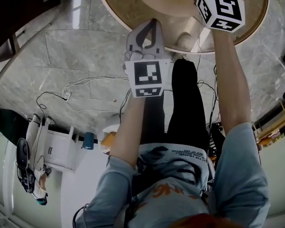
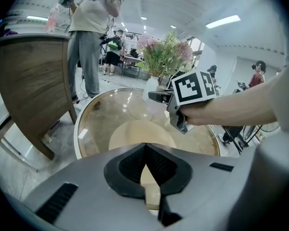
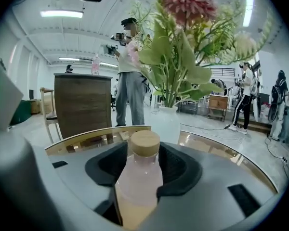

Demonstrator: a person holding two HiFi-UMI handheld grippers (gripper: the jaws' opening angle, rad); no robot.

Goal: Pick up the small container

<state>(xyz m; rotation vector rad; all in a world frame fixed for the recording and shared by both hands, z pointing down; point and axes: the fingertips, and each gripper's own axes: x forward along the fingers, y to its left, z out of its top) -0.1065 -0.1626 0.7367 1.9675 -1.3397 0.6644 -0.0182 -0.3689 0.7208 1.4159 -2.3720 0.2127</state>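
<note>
The round, wood-rimmed glass table (image 2: 98, 121) stands on a grey stone-tile floor (image 1: 61, 56) in a bright hall, with a white vase (image 3: 166, 123) of flowers (image 3: 188, 4) on it, a wooden cabinet (image 3: 82, 105) beside it and a person (image 3: 130, 88) standing beyond. Right gripper (image 3: 143, 152): jaws wide, pads against both sides of the wood-capped bottle (image 3: 137, 182), upright between them above the tabletop. Left gripper (image 2: 145, 151): jaws closed tip to tip, empty, at the table's near edge.

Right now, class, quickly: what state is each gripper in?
Left gripper: closed, nothing in it.
Right gripper: closed on the pink bottle with the wooden cap.
</note>
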